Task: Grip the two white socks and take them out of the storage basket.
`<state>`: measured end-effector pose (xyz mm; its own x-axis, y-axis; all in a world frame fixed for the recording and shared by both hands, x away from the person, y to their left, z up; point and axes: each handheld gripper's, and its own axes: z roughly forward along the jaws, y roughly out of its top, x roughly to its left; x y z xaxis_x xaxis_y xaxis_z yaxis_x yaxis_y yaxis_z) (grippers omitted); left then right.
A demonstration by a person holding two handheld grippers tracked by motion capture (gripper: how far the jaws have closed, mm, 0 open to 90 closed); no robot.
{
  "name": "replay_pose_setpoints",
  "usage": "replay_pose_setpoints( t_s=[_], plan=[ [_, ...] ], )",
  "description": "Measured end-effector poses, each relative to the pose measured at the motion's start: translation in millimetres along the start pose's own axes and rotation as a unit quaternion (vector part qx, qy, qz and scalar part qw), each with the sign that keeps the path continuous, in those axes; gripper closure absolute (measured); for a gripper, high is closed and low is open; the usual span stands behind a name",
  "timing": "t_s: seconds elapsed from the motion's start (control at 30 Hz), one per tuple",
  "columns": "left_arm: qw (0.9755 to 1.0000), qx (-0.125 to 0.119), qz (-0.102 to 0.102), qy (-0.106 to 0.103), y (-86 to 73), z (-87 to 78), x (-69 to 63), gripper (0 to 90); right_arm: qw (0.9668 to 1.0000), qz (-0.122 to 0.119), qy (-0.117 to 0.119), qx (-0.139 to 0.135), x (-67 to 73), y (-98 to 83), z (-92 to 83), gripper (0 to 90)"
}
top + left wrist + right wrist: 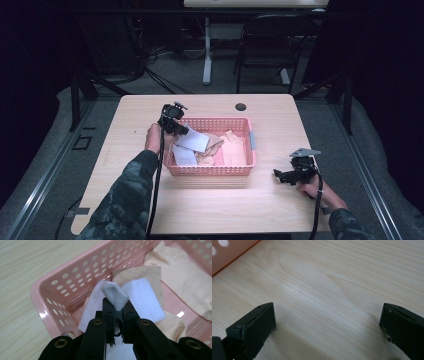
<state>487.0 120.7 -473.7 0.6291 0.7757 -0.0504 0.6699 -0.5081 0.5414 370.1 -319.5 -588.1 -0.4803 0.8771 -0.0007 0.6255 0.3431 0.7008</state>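
The left gripper [117,305] has its two black jaws pressed together on a raised fold of a white sock [140,296], pinching the grey-tinted ribbed cuff so that it stands up in a small peak between the pads; the rest of the sock drapes down into the near left corner of a pink perforated plastic basket [62,272]. Under and beside it lie a tan sock [147,272] and a pale peach one [182,282]; in the high view the left hand [153,138] holds this gripper [176,125] over the basket's left end, and the basket [251,145] sits at the middle of a light wooden table [150,210]. The right gripper [327,322] has its jaws wide apart with only bare tabletop between them; it rests low on the table to the right of the basket [286,176], well apart from it.
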Motion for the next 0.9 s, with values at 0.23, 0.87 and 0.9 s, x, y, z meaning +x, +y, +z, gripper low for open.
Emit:
replay_pose_setpoints(
  t_s=[0.23,0.87,0.9],
  plan=[
    [0.9996,-0.027,0.012,-0.006,7.8,-24.1,-5.3,83.9,1.0000,0.000,0.000,0.000,0.0,0.0,-0.1,0.0],
    [0.9955,-0.076,0.057,-0.002,29.6,-85.7,-26.6,83.8,1.0000,-0.001,0.000,0.001,0.1,0.0,-0.1,0.0],
    [0.9952,-0.078,0.059,-0.003,30.3,-88.7,-26.6,83.8,1.0000,-0.001,0.000,0.001,0.1,0.0,-0.1,0.0]
  ],
)
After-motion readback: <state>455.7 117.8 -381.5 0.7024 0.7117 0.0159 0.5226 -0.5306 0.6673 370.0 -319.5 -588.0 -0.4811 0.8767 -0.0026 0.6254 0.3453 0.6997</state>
